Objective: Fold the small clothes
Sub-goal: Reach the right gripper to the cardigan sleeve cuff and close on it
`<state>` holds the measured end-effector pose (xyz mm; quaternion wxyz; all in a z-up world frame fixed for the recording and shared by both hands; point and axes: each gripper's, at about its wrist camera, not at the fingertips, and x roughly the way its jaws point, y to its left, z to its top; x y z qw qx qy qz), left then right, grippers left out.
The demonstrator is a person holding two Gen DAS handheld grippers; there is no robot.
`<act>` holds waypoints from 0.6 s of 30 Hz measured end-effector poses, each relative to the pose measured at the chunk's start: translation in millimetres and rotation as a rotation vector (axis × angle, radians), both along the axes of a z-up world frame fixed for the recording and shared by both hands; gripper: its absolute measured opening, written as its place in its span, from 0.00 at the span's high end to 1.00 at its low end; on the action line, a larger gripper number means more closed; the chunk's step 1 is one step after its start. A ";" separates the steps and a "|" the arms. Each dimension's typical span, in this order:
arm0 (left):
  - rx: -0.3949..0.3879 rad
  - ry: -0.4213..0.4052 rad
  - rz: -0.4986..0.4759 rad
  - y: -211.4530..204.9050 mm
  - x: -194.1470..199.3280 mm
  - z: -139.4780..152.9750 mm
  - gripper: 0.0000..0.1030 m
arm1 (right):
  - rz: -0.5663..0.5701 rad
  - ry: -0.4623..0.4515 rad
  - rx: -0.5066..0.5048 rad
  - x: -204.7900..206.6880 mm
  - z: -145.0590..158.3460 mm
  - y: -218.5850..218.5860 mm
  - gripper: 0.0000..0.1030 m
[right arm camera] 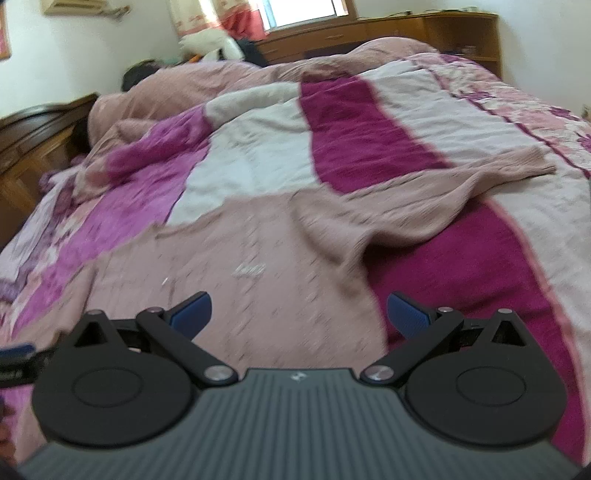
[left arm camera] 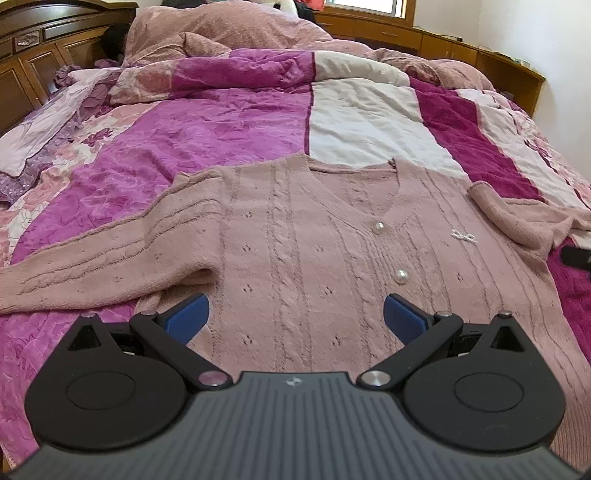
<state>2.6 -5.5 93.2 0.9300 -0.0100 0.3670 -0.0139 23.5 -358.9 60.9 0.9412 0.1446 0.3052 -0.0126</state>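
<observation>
A pink knitted cardigan [left arm camera: 314, 251] with pearl buttons [left arm camera: 378, 228] lies face up and spread flat on the bed. Its left sleeve [left arm camera: 103, 258] stretches out to the left; its right sleeve [left arm camera: 517, 221] lies bunched at the right. My left gripper [left arm camera: 295, 314] is open and empty, just above the cardigan's lower body. In the right wrist view, which is blurred, my right gripper [right arm camera: 299, 312] is open and empty over the cardigan [right arm camera: 240, 280] near its right edge. The right sleeve [right arm camera: 443, 192] runs away toward the far right.
The bed is covered by a patchwork quilt [left arm camera: 229, 125] in magenta, white and dark red. A rumpled pink blanket [left arm camera: 229, 29] lies at the head. A wooden headboard [left arm camera: 33, 59] stands at the left and wooden cabinets [left arm camera: 443, 44] line the far wall.
</observation>
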 end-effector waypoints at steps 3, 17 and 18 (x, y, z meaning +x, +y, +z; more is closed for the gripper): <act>0.004 0.009 0.015 2.1 7.1 0.7 0.00 | -0.052 -0.005 0.001 12.3 0.1 -23.1 0.00; 0.027 0.053 0.066 3.4 31.5 -12.8 0.00 | -0.242 0.039 0.058 69.9 -28.0 -118.4 0.00; 0.030 0.055 0.072 4.2 33.1 -13.8 0.00 | -0.249 0.041 0.066 73.1 -29.4 -123.0 0.00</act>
